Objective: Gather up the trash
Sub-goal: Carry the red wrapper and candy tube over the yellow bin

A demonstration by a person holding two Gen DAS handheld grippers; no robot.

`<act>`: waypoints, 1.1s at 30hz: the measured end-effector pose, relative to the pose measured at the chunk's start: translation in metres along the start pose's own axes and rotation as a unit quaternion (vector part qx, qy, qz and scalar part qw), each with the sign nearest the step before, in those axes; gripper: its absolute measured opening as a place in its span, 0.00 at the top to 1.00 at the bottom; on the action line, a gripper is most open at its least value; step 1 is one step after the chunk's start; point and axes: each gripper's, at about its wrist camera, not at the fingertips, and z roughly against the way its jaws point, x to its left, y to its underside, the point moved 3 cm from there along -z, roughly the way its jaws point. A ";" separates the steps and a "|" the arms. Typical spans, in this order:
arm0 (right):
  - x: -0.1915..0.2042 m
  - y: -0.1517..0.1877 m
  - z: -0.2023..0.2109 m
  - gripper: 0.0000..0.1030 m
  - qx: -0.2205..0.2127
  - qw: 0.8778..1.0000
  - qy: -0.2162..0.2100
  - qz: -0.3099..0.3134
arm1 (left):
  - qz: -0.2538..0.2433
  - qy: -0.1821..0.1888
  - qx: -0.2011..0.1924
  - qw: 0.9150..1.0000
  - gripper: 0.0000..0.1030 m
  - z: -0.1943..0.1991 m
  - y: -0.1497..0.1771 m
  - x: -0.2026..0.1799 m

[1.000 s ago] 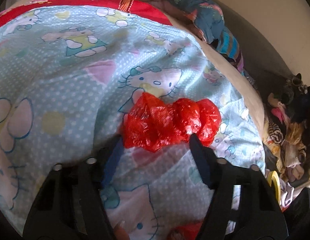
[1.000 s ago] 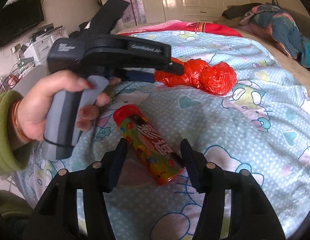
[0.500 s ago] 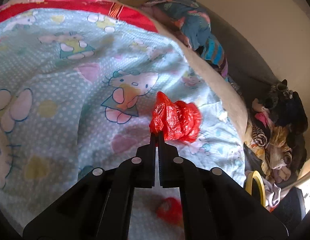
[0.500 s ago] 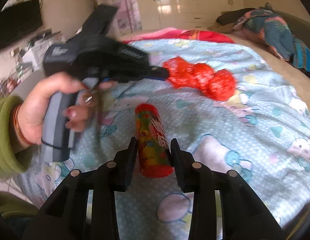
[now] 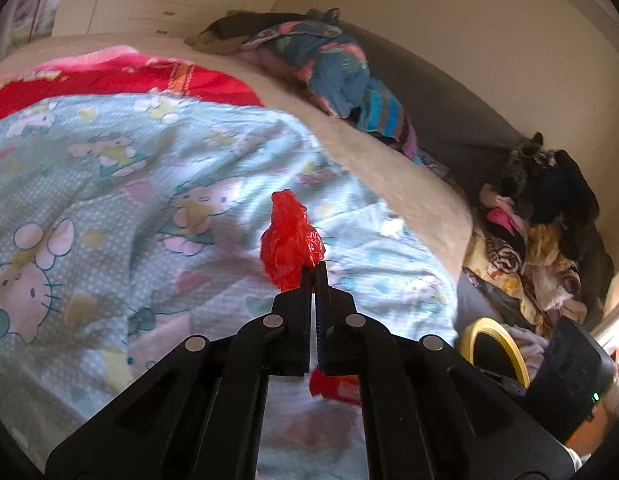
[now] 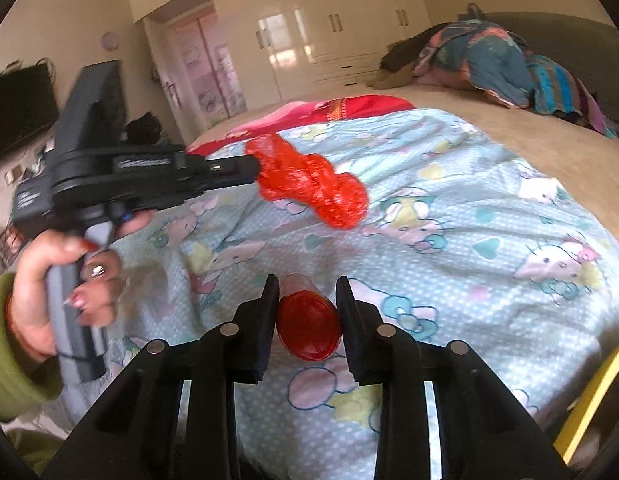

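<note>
The left tool (image 5: 314,270) is pinched tight on a crumpled red plastic bag (image 5: 290,240), lifted clear above the cartoon-cat quilt (image 5: 109,184) on the bed. The right tool (image 6: 307,294) grips a red-capped snack tube (image 6: 308,330) between its fingers, above the same quilt.

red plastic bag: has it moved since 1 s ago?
Yes. The red plastic bag is lifted off the Hello Kitty blanket, pinched in the left hand-held gripper and hanging above the print it lay on.
</note>
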 end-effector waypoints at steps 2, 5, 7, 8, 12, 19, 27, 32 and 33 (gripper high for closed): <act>-0.005 0.000 0.007 0.73 -0.009 1.000 0.006 -0.013 | -0.014 0.005 -0.005 1.000 1.00 0.004 0.001 -0.011; -0.016 -0.001 0.019 0.73 -0.020 0.999 0.023 -0.029 | -0.029 0.014 -0.008 0.999 1.00 0.009 0.003 -0.027; -0.023 -0.001 0.026 0.73 -0.026 0.998 0.032 -0.038 | -0.036 0.020 -0.008 0.999 1.00 0.010 0.004 -0.036; -0.027 -0.001 0.031 0.73 -0.029 0.998 0.041 -0.044 | -0.040 0.023 -0.007 0.999 1.00 0.010 0.005 -0.041; -0.043 -0.001 0.045 0.73 -0.036 0.995 0.061 -0.067 | -0.053 0.034 -0.006 0.998 1.00 0.011 0.007 -0.058; -0.066 -0.001 0.080 0.73 -0.060 0.990 0.086 -0.091 | -0.075 0.059 -0.004 0.995 1.00 0.014 0.012 -0.094; -0.090 0.004 0.124 0.73 -0.086 0.983 0.111 -0.117 | -0.107 0.083 0.000 0.991 1.00 0.016 0.018 -0.133; -0.105 0.011 0.150 0.73 -0.100 0.978 0.129 -0.132 | -0.121 0.097 0.001 0.988 1.00 0.016 0.023 -0.153; -0.109 0.012 0.156 0.73 -0.102 0.976 0.133 -0.137 | -0.124 0.100 0.001 0.987 1.00 0.016 0.025 -0.157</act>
